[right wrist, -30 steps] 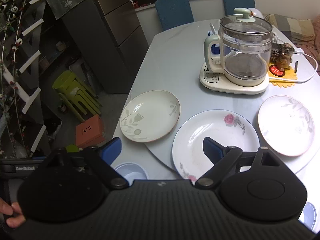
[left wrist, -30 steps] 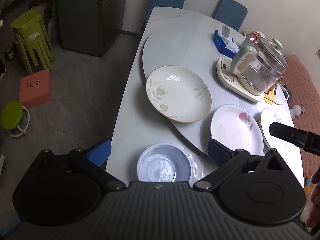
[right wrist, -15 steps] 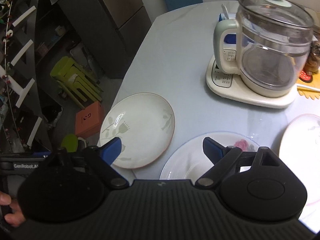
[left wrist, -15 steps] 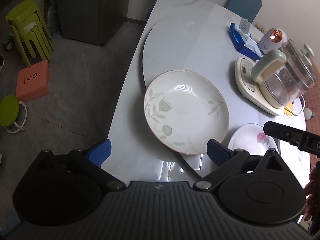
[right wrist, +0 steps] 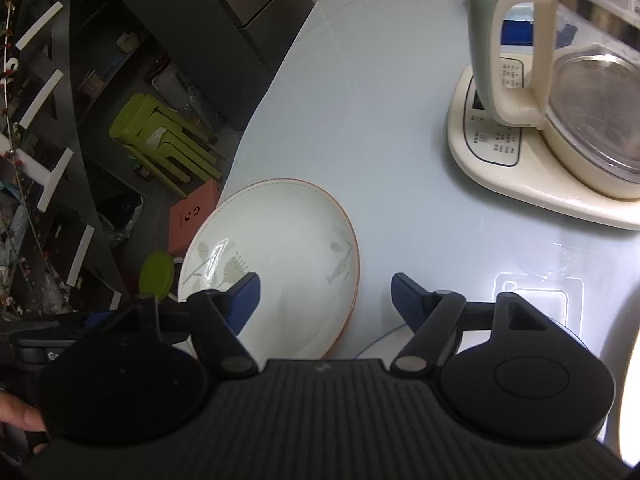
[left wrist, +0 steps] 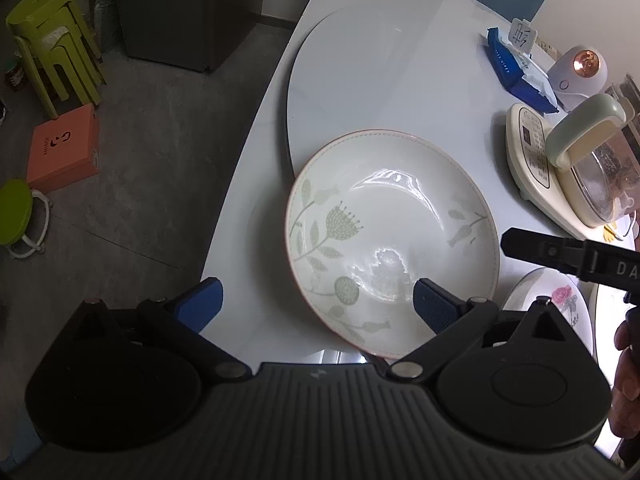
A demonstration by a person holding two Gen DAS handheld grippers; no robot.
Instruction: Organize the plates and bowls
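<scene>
A cream plate with green flower prints point(left wrist: 392, 240) rests on the edge of the grey turntable point(left wrist: 360, 80). My left gripper point(left wrist: 318, 304) is open over the plate's near-left rim, its right fingertip above the plate and its left one off the table edge. In the right wrist view the same plate point(right wrist: 288, 248) lies low and left. My right gripper point(right wrist: 326, 292) has the plate's right rim between its fingers; its jaws are closing, and the pads do not touch the plate. A white plate with a pink rose point(left wrist: 560, 300) shows partly at the right.
A glass kettle on a cream base point(right wrist: 560, 120) stands on the table to the right, also in the left wrist view as the kettle point(left wrist: 580, 168). A blue tissue pack point(left wrist: 516, 68) lies behind it. Green stools point(left wrist: 52, 40) and an orange box point(left wrist: 64, 148) are on the floor to the left.
Both grippers have come forward and down toward the flower plate, which now looks much larger. The small bowl has left the left wrist view. The right jaws have narrowed.
</scene>
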